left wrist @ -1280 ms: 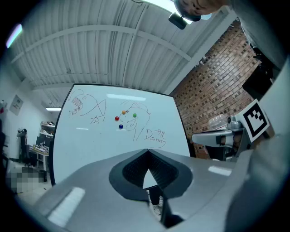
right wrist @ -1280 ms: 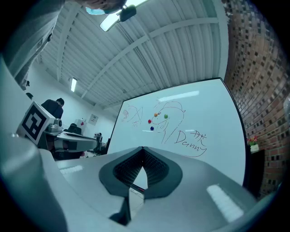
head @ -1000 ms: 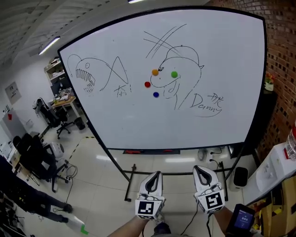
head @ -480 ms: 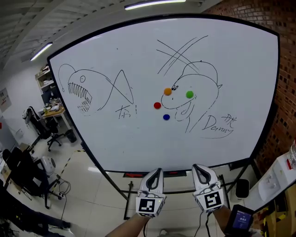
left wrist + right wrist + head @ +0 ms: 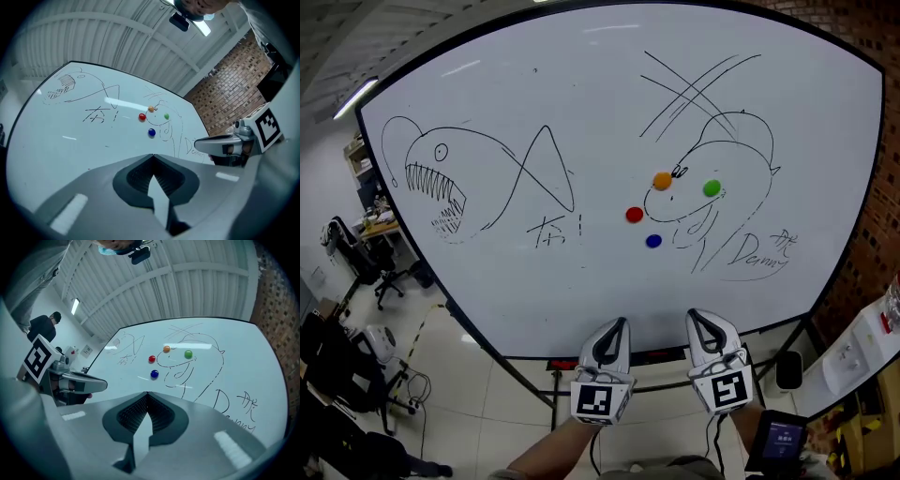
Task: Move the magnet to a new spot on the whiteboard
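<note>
- Right now, left gripper (image 5: 612, 328) and right gripper (image 5: 698, 319) hover below the whiteboard (image 5: 534, 272), clear of it, both pinched closed on nothing.
- Up on the board's right-hand doodle (image 5: 741, 141): orange magnet (image 5: 662, 181), green magnet (image 5: 712, 188), red magnet (image 5: 634, 215), blue magnet (image 5: 653, 241), clustered close.

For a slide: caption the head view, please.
Left gripper and right gripper, jaws shut and empty, poised below a whiteboard holding a red magnet, orange magnet, green magnet and blue magnet.

Brick wall (image 5: 879, 239) right; office chair (image 5: 356, 255) left.
</note>
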Demonstrator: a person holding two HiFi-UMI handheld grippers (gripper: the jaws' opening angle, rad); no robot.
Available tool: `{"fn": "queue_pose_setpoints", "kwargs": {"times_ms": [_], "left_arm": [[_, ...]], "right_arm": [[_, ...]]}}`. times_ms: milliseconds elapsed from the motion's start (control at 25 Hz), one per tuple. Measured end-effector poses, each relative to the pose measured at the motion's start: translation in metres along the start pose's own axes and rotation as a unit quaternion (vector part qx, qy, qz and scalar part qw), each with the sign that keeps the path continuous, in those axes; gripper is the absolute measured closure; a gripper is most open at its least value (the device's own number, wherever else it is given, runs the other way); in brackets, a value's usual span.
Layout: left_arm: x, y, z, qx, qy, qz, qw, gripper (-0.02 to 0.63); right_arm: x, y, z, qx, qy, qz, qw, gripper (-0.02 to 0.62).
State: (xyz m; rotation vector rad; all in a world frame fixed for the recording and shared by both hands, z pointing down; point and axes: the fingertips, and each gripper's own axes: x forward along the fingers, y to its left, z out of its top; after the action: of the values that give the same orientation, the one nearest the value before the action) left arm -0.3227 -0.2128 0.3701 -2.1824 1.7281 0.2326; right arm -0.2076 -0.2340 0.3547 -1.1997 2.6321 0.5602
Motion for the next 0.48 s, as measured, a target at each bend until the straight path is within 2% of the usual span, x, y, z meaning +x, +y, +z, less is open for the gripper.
{"fn": "queue_pose_setpoints", "kwargs": {"times_ms": [320,480], "left_arm": [[0.027,0.010,0.005,0.005,-0.005,0.009,0.9999,0.606],[0.036,0.013,0.007,0.018,-0.007,0.014,0.9997,0.606]], "right_arm": [[0.031,-0.004,0.002,-0.026,-0.025,0.016,0.999,0.588],[0.050,-0.008,0.005,-0.055,-0.032,0.020,0.998,0.542]]}}
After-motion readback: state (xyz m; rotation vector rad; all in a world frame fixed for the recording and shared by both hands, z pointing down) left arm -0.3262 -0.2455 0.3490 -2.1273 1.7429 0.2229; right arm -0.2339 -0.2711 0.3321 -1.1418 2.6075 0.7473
